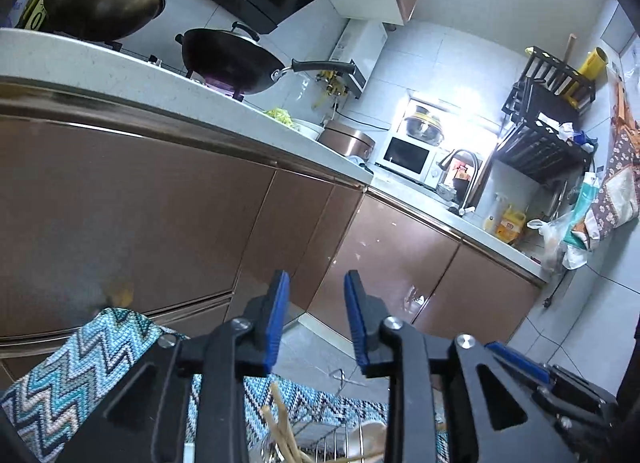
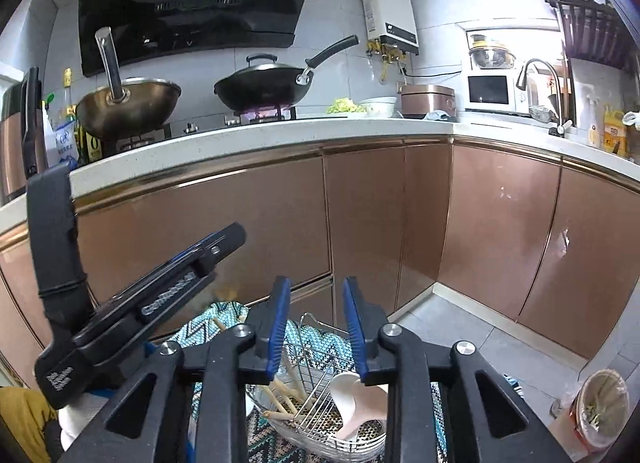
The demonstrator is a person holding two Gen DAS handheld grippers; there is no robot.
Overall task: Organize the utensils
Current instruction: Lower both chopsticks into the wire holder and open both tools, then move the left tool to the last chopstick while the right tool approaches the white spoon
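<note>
Well, we held both grippers, left (image 1: 317,319) & right (image 2: 316,327), w/ jaws apart, empty, above wire basket (image 2: 316,347) w/ chopsticks (image 2: 282,397).

Rack (image 2: 320,415) is sitting on the cloth (image 2: 224,319), below and just ahead of the right gripper (image 2: 316,327). Chopsticks (image 2: 280,399) are lying in the rack's left part, spoon (image 2: 356,403) in its right part, probably leaning on the wire wall. Left gripper (image 2: 132,303) is hanging left of the rack. Bin (image 2: 596,407) is standing on the floor, well right of the rack. Cabinets (image 2: 360,215) are running behind all of it, under the counter (image 2: 248,139). On the counter, a pan (image 2: 128,107) is sitting left of the wok (image 2: 262,89), with the bowl (image 2: 378,105), cooker (image 2: 428,101) and microwave (image 2: 492,91) further right.
</note>
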